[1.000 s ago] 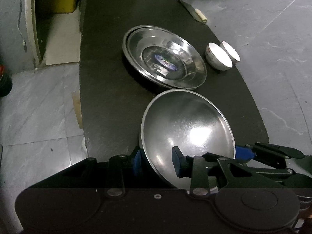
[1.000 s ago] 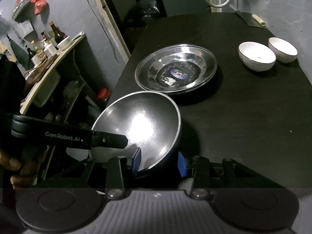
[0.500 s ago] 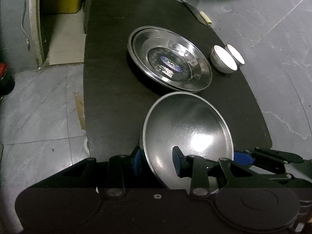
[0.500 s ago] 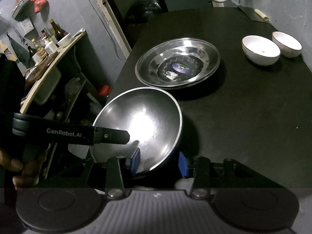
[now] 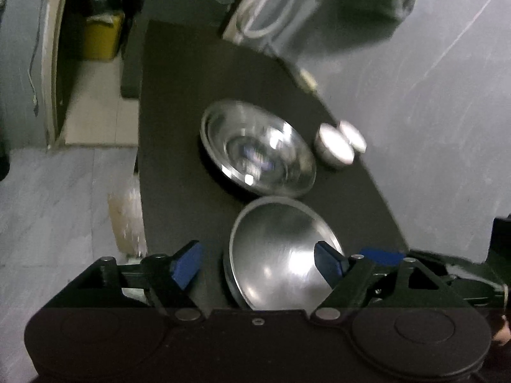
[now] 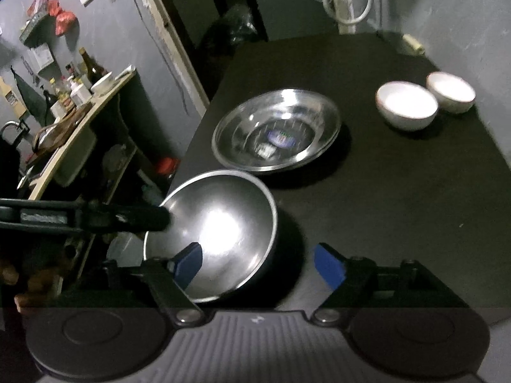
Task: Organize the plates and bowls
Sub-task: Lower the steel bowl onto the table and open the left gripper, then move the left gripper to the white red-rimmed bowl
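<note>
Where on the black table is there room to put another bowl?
The widest bare patch of the black table lies right of the steel bowl, in front of the two white bowls. More room lies behind the big steel plate. The near left corner is crowded: both claws flank the steel bowl there.
</note>
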`<act>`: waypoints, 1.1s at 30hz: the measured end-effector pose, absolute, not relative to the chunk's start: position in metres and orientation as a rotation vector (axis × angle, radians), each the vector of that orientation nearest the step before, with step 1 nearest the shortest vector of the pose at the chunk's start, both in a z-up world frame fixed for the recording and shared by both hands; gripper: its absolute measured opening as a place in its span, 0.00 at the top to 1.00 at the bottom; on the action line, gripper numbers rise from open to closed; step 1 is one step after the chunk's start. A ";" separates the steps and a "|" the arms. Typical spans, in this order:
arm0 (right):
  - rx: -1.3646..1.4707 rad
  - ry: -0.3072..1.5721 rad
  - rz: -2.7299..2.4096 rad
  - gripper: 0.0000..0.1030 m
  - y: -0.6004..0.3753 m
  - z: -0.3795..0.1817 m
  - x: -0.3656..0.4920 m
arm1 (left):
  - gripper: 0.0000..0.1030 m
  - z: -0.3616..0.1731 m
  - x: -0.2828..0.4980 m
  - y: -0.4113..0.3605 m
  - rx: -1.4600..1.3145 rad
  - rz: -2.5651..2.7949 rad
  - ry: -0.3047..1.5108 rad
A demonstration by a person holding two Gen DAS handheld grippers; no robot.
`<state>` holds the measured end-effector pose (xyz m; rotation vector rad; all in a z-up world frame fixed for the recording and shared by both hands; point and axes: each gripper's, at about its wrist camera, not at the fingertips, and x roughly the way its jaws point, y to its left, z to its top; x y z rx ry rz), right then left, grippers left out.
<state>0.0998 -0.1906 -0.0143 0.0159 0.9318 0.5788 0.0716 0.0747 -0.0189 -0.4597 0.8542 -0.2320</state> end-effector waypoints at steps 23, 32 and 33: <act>0.025 0.677 0.389 0.00 -0.217 0.066 0.081 | 0.01 0.077 0.033 0.105 -0.380 -0.054 0.415; -0.024 0.619 0.333 0.00 -0.226 0.076 0.103 | 0.01 0.107 0.039 0.106 -0.360 0.044 0.364; -0.027 0.612 0.325 0.00 -0.226 0.074 0.103 | 0.01 0.106 0.046 0.104 -0.360 0.047 0.382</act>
